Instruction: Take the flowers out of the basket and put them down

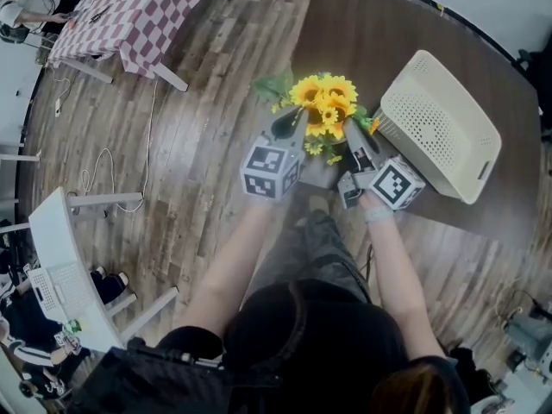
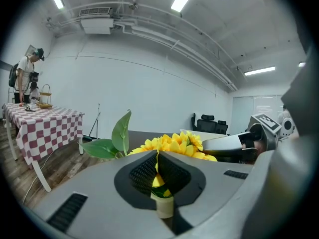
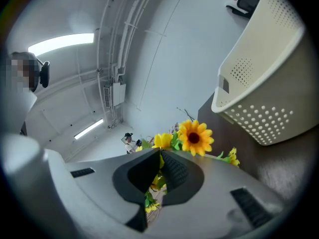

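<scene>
A bunch of yellow sunflowers point(image 1: 323, 106) with green leaves is held up over the edge of a dark table point(image 1: 388, 33), outside the basket. My left gripper point(image 1: 293, 128) is shut on the stems from the left. My right gripper point(image 1: 356, 138) is shut on them from the right. In the left gripper view the pads pinch a stem point(image 2: 158, 180), with blooms point(image 2: 174, 144) and a large leaf point(image 2: 119, 133) beyond. In the right gripper view the jaws close on stems point(image 3: 158, 178) below a sunflower point(image 3: 195, 137). The cream perforated basket point(image 1: 440, 128) lies tipped on the table just right of the flowers.
A table with a red checked cloth point(image 1: 138, 15) stands far left on the wooden floor, with a person point(image 2: 25, 81) beside it. A white desk point(image 1: 60, 274) sits at the near left. Office chairs point(image 2: 209, 123) line the far wall. The basket point(image 3: 264, 83) is close to my right gripper.
</scene>
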Demonstrator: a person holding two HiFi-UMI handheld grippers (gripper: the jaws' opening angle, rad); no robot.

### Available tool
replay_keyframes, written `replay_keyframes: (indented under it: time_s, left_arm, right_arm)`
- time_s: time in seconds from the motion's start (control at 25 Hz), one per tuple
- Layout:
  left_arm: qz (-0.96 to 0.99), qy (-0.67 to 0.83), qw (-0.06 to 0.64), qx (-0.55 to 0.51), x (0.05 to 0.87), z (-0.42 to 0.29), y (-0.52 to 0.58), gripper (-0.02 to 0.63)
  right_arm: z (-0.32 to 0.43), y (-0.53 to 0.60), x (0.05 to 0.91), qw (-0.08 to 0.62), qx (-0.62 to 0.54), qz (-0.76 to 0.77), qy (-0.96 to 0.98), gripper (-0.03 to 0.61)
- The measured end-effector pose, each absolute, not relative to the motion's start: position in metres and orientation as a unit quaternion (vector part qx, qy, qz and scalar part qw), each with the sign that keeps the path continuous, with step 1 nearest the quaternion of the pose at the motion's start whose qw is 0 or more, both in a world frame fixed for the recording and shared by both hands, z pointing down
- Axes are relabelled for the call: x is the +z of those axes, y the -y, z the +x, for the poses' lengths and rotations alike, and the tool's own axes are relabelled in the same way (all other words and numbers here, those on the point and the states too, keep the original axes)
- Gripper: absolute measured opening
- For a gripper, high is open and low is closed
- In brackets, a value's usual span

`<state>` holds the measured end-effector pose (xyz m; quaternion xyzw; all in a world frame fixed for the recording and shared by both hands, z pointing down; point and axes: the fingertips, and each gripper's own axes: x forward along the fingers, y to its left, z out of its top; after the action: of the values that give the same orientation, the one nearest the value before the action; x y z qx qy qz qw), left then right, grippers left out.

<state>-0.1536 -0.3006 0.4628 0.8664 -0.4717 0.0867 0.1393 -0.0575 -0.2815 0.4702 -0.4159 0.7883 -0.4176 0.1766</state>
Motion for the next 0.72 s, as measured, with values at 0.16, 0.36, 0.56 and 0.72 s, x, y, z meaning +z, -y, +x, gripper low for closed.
replay_keyframes:
  time_s: [0.16, 0.36, 0.56, 0.72]
  left_arm:
    - [0.866, 0.475, 0.129, 0.089, 0.465, -0.154, 0.306, 0.006]
    - [0.868, 0.471, 0.134, 0.084, 0.471, -0.148, 0.312, 0.006]
    - [0.870, 0.468, 0.134, 0.082, 0.475, -0.148, 0.313, 0.006]
    - [0.869, 0.469, 0.134, 0.082, 0.476, -0.147, 0.313, 0.006]
  right_arm:
    - [-0.059, 0.288, 0.474, 0.178, -0.420, -0.409, -0.791, 0.003]
    - [-0.053, 0.292, 0.480, 0.172, -0.411, -0.413, -0.794, 0.003]
    - [-0.051, 0.293, 0.489, 0.162, -0.415, -0.416, -0.793, 0.003]
    - [-0.051, 0.294, 0.490, 0.171, -0.422, -0.410, -0.790, 0.003]
